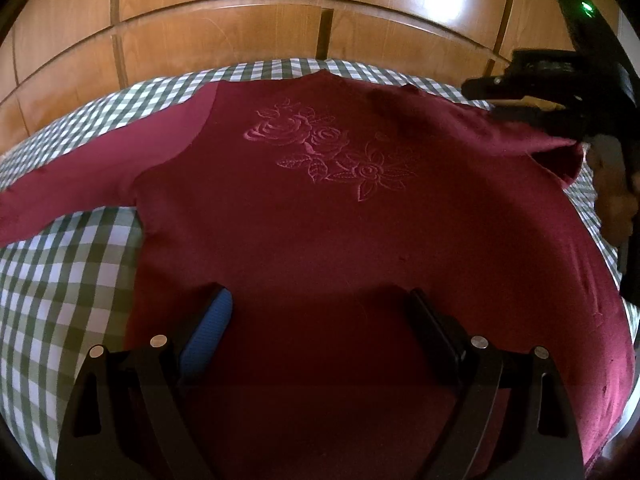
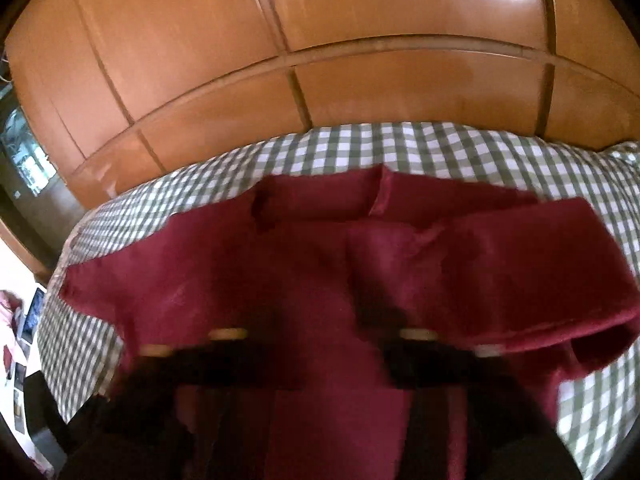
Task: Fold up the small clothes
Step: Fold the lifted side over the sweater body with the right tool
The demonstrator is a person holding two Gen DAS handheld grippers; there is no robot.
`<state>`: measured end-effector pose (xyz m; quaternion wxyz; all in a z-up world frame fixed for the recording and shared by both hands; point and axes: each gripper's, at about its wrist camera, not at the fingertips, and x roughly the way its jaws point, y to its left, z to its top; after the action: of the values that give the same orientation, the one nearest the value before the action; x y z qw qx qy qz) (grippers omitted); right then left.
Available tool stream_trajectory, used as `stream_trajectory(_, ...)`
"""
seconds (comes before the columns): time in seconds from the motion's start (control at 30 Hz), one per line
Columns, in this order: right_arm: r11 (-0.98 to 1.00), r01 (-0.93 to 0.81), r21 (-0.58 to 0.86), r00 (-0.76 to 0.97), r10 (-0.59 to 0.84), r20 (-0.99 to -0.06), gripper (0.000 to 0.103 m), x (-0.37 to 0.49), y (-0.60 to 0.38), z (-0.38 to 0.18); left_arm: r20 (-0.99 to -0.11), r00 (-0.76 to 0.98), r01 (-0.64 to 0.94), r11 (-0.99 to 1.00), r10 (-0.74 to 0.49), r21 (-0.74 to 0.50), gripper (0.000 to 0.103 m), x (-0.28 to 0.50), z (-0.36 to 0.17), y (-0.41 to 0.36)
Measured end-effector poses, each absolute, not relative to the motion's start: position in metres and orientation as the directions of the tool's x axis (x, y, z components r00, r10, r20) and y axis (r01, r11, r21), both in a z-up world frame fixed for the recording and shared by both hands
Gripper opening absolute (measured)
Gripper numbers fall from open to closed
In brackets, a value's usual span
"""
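Maroon top (image 1: pixel 320 208) flat on green-white gingham sheet (image 1: pixel 60 280), embossed rose stitching on chest. Left gripper (image 1: pixel 320 312) hovers over hem, fingers spread wide. Right gripper (image 1: pixel 532 108) pinching far sleeve edge, sleeve (image 2: pixel 520 272) flopped over. Own view blurry though.

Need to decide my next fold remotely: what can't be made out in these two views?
- Right claw, right wrist view: motion blur smears the fingers, so open or shut is unclear.
- Right claw in the left wrist view: its fingertips merge with the dark red shirt at the sleeve; any grip is unclear.
- Shirt hem, left wrist view: hidden below the open left claw.
- Left sleeve end: cut off by the frame edge.
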<state>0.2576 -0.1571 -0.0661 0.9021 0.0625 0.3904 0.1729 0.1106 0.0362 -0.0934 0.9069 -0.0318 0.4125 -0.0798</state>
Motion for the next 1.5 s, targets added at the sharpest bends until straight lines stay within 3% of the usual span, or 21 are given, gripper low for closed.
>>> stream_trajectory(0.2, 0.936, -0.197, 0.291, 0.632, 0.348, -0.692, 0.08, 0.217, -0.205, -0.08, -0.759, 0.62, 0.1, 0.98, -0.198, -0.173, 0.086, 0.113, -0.084, 0.038)
stream_trajectory(0.33, 0.951, -0.108, 0.291, 0.623, 0.293, -0.725, 0.084, 0.198, -0.24, -0.112, -0.722, 0.61, 0.104, 0.937, -0.325, -0.334, 0.074, 0.132, -0.066, 0.04)
stream_trajectory(0.4, 0.947, -0.128, 0.294, 0.656, 0.303, -0.691, 0.084, 0.19, -0.242, -0.122, -0.715, 0.6, 0.12, 0.923, -0.36, -0.365, 0.059, 0.147, -0.058, 0.033)
stream_trajectory(0.43, 0.949, -0.146, 0.278, 0.676, 0.301, -0.672, 0.088, 0.185, -0.238, -0.125, -0.711, 0.59, 0.133, 0.915, -0.383, -0.382, 0.056, 0.157, -0.053, 0.027)
stream_trajectory(0.57, 0.955, -0.174, 0.239, 0.674, 0.292, -0.679, 0.099, 0.187, -0.229, -0.128, -0.706, 0.555, 0.164, 0.89, -0.44, -0.426, 0.055, 0.196, -0.043, 0.0)
stream_trajectory(0.73, 0.932, -0.189, 0.31, 0.679, 0.352, -0.644, 0.1, 0.18, -0.245, -0.13, -0.737, 0.49, 0.122, 0.874, -0.465, -0.471, 0.054, 0.247, -0.057, -0.022)
stream_trajectory(0.77, 0.927, -0.191, 0.323, 0.68, 0.362, -0.638, 0.1, 0.181, -0.246, -0.129, -0.751, 0.469, 0.116, 0.875, -0.465, -0.47, 0.05, 0.257, -0.062, -0.025)
stream_trajectory(0.83, 0.921, -0.192, 0.339, 0.68, 0.374, -0.631, 0.1, 0.181, -0.248, -0.129, -0.765, 0.459, 0.147, 0.888, -0.451, -0.436, 0.007, 0.268, -0.06, -0.036)
stream_trajectory(0.97, 0.92, -0.179, 0.349, 0.671, 0.373, -0.64, 0.1, 0.186, -0.244, -0.119, -0.685, 0.534, 0.205, 0.862, -0.496, -0.464, 0.006, 0.262, -0.025, -0.033)
stream_trajectory(1.23, 0.874, -0.063, 0.482, 0.735, 0.367, -0.57, 0.101, 0.227, -0.273, -0.098, -0.552, 0.676, 0.187, 0.838, -0.488, -0.512, 0.006, 0.233, 0.027, 0.022)
stream_trajectory(1.5, 0.825, 0.025, 0.565, 0.734, 0.368, -0.57, 0.099, 0.23, -0.3, -0.108, -0.678, 0.653, 0.043, 0.911, -0.336, -0.41, 0.006, 0.232, -0.02, 0.061)
